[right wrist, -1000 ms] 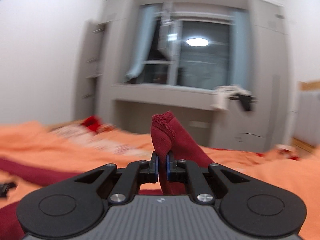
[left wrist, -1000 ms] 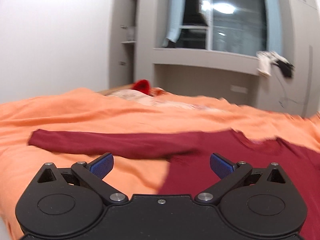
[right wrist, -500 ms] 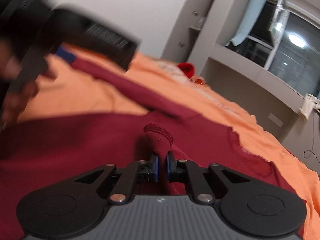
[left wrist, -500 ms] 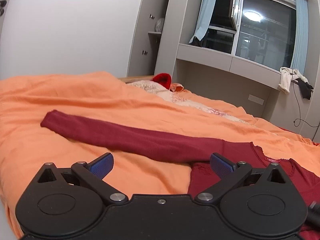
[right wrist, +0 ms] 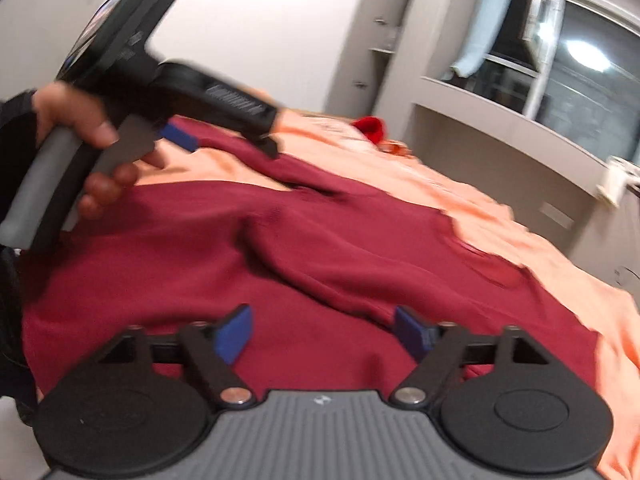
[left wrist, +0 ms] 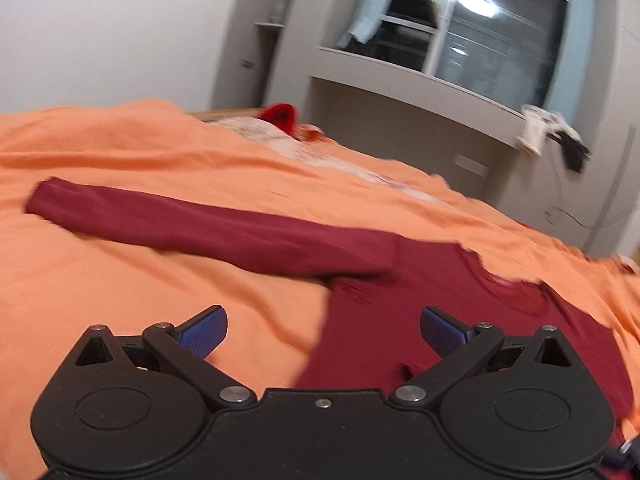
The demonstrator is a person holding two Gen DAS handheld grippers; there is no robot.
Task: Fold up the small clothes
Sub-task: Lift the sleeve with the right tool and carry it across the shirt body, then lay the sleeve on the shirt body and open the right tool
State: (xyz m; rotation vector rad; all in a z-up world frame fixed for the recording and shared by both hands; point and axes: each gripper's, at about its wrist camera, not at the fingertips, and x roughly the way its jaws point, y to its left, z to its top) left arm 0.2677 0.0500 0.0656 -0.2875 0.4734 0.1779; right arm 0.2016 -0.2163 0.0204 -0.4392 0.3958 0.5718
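A dark red long-sleeved shirt (left wrist: 400, 320) lies flat on the orange bed cover (left wrist: 120, 300). One sleeve (left wrist: 200, 232) stretches out to the left. My left gripper (left wrist: 322, 330) hovers open over the shirt's left edge with nothing between its blue pads. In the right wrist view the other sleeve (right wrist: 320, 264) lies folded across the shirt's body. My right gripper (right wrist: 324, 334) sits just behind it, jaws opening wide, pads off the cloth. A hand (right wrist: 72, 112) holds the left gripper (right wrist: 224, 142) at the upper left.
A red item (left wrist: 282, 116) and pale patterned fabric (left wrist: 320, 152) lie at the bed's far end. Beyond stand a grey window ledge (left wrist: 420, 80), a shelf unit (left wrist: 268, 40), and white and black cloths (left wrist: 536, 132) hanging at the right.
The right gripper came down from mid-air with the sleeve cuff pinched, laid it on the shirt body and let go; its jaws now stand wide. The left gripper shifted slightly and stays open.
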